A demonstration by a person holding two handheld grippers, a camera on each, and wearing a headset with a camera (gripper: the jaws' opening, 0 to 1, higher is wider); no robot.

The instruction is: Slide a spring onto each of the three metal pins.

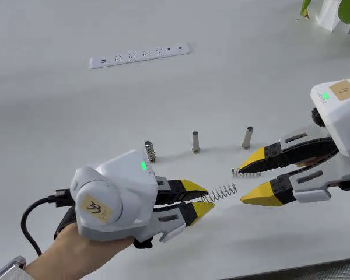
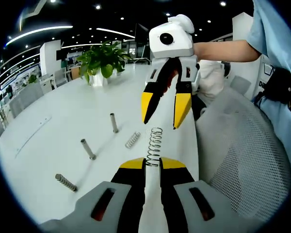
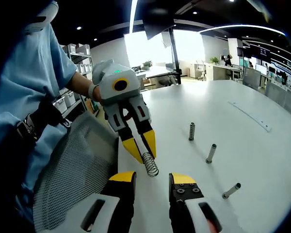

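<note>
While the left gripper [image 1: 205, 198] pinched one end of a spring [image 1: 221, 192] above the table [image 1: 58, 128], the right gripper [image 1: 245, 182] stood open at its free end. The leftmost pin [image 1: 147, 143] wore a second spring [image 1: 151, 155]; the middle pin [image 1: 195, 142] and rightmost pin [image 1: 247, 137] stood bare.

head cam: high, fwd/down over worktop [image 1: 76, 116] | left gripper view: low, close, faces right gripper [image 2: 161, 122] | right gripper view: low, faces left gripper [image 3: 146, 155] | all share pins [image 1: 195, 142] + held spring [image 1: 221, 192]
</note>
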